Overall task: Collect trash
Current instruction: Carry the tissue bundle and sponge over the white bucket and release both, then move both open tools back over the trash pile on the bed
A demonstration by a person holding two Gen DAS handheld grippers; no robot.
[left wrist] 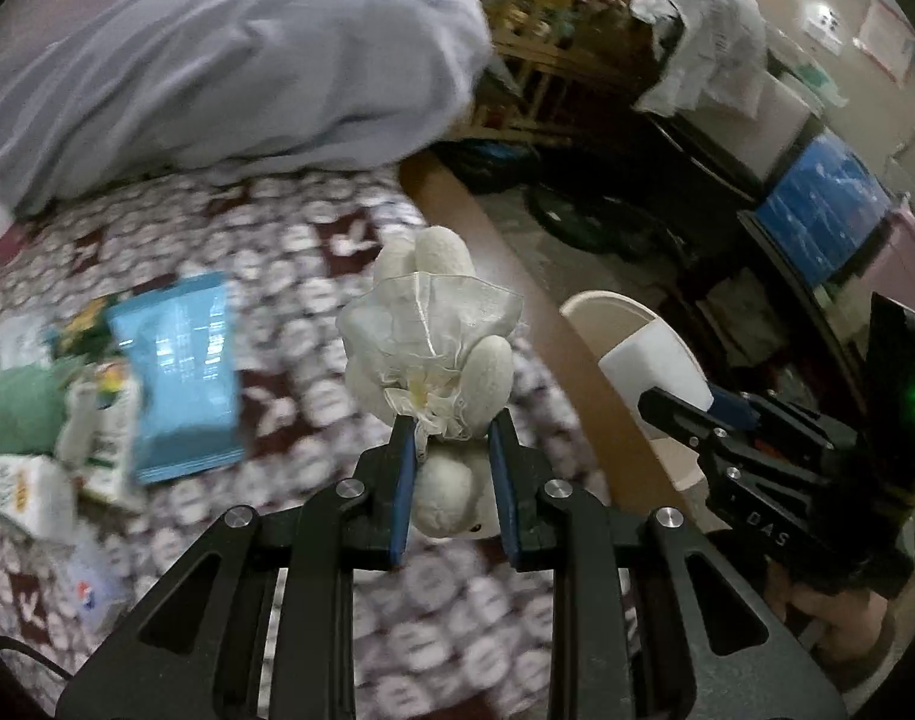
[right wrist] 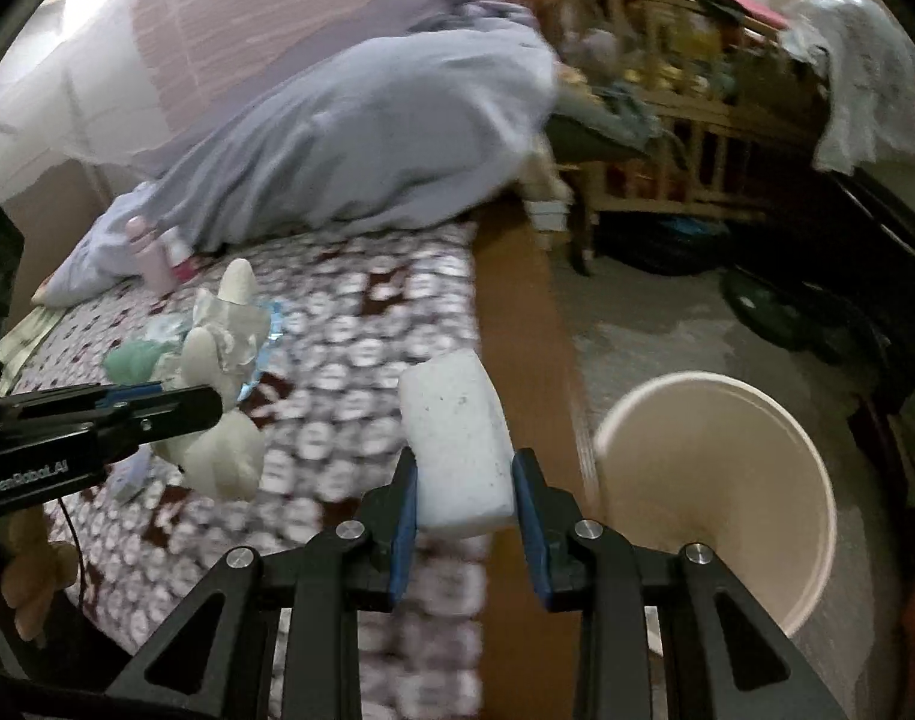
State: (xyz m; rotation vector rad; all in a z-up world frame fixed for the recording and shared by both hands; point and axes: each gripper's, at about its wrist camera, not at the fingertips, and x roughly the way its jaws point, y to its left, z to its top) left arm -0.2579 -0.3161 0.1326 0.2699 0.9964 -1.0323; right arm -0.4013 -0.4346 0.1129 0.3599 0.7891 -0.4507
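Observation:
My left gripper (left wrist: 451, 429) is shut on a cream plush toy (left wrist: 439, 330) with a sheer ruffle, held above the patterned bed; it also shows in the right wrist view (right wrist: 217, 372). My right gripper (right wrist: 464, 468) is shut on a white foam block (right wrist: 457, 444), held over the bed's wooden edge; the block also shows in the left wrist view (left wrist: 655, 366). A cream round bin (right wrist: 757, 510) stands on the floor just right of the bed. A blue snack packet (left wrist: 178, 378) and several other wrappers (left wrist: 97, 420) lie on the bed at left.
A grey-blue duvet (left wrist: 235, 60) is heaped at the head of the bed. A wooden crib (right wrist: 685, 138), a bicycle wheel (left wrist: 583, 216) and a blue box (left wrist: 817, 210) stand across the floor. A pink bottle (right wrist: 151, 258) lies by the duvet.

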